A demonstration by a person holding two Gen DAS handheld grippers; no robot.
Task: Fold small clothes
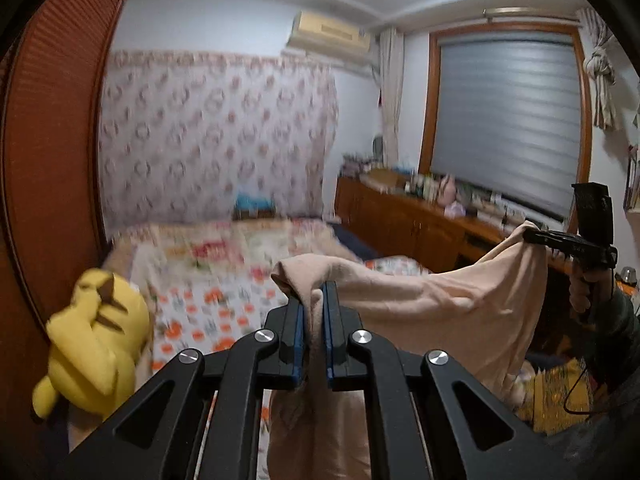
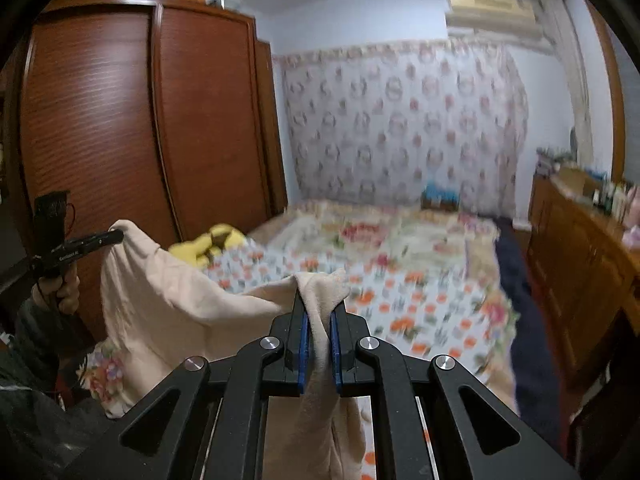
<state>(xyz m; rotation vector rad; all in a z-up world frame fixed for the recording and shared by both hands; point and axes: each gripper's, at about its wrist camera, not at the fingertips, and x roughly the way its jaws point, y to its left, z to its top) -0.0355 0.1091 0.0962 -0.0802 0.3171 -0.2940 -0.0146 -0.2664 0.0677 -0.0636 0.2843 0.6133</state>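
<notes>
A pale peach garment (image 1: 448,300) hangs in the air between my two grippers, above the bed. My left gripper (image 1: 316,292) is shut on one top corner of it. My right gripper (image 2: 319,300) is shut on the other top corner, and the cloth (image 2: 168,300) sags between them and drapes down below. In the left wrist view the right gripper (image 1: 532,236) shows at the far right, pinching the cloth. In the right wrist view the left gripper (image 2: 116,236) shows at the left, also pinching it.
A bed (image 2: 420,280) with a floral quilt lies below and ahead. A yellow plush toy (image 1: 96,340) sits at its left side. A brown wardrobe (image 2: 120,120) stands left; a wooden sideboard (image 1: 420,220) with bottles runs under the window at right.
</notes>
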